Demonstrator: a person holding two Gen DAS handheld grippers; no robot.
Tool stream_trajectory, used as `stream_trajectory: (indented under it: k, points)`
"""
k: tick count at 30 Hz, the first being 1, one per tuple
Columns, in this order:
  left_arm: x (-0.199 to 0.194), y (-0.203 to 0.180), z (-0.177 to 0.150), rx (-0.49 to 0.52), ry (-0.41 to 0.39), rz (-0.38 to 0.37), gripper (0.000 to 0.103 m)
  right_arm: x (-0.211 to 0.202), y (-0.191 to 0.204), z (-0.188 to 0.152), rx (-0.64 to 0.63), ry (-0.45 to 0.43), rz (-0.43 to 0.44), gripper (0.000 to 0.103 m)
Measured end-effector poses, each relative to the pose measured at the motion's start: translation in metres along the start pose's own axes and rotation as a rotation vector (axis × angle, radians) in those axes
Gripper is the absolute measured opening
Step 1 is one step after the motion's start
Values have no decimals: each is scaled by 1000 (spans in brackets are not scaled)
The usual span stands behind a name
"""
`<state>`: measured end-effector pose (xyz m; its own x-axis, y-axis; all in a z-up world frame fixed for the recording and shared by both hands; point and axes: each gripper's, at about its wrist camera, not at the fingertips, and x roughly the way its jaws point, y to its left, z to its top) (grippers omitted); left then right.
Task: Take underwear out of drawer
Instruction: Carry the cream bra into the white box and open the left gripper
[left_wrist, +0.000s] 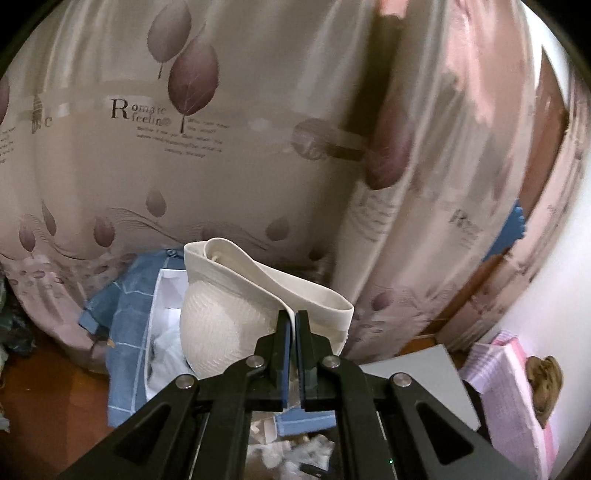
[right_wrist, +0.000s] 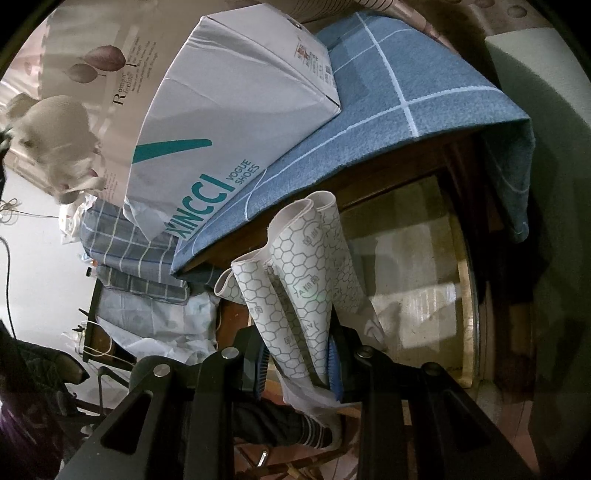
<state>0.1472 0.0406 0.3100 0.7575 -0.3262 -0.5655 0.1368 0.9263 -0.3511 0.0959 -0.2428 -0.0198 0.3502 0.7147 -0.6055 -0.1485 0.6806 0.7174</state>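
Note:
Cream underwear (left_wrist: 229, 325) with a wide elastic waistband hangs in the air before a curtain, and my left gripper (left_wrist: 293, 325) is shut on a fold of that waistband. In the right wrist view the same underwear (right_wrist: 55, 144) shows at the far left, lifted. My right gripper (right_wrist: 299, 365) is shut on a roll of pale sheets printed with hexagons (right_wrist: 295, 280), held upright. Behind the roll the open wooden drawer (right_wrist: 467, 295) shows a bare tan bottom.
A white shoe box (right_wrist: 221, 122) lies on a blue checked cloth (right_wrist: 388, 103) draped over the cabinet top. A leaf-printed curtain (left_wrist: 184, 147) fills the background. Checked fabric and plastic bags (right_wrist: 147, 258) pile at the left. Pink foam sheets (left_wrist: 509, 369) lie by the right wall.

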Motion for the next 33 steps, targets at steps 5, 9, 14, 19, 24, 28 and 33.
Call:
stream_trajectory:
  k: [5,9,14,19,24,28,33]
  points:
    - [38,16,5,25,37,92,3,0,0,0,0,2,1,26]
    - [75,35,5,12,82,142,3,0,0,0,-1,7,1,26]
    - [119,52,-1,6,134,197,3,1,0,1,-3,9,1,26]
    - [152,64,-9,0,160,229,3,0,0,0,-5,15,1,26]
    - [174,63,-14,24,171,247,3,2,1,0,-6,23,-1,26]
    - [192,64,-17,32,198,251,6,3,1,0,-4,27,-1,26]
    - [202,69,-18,10,197,229,9,3,2,0,-5,30,-2,26]
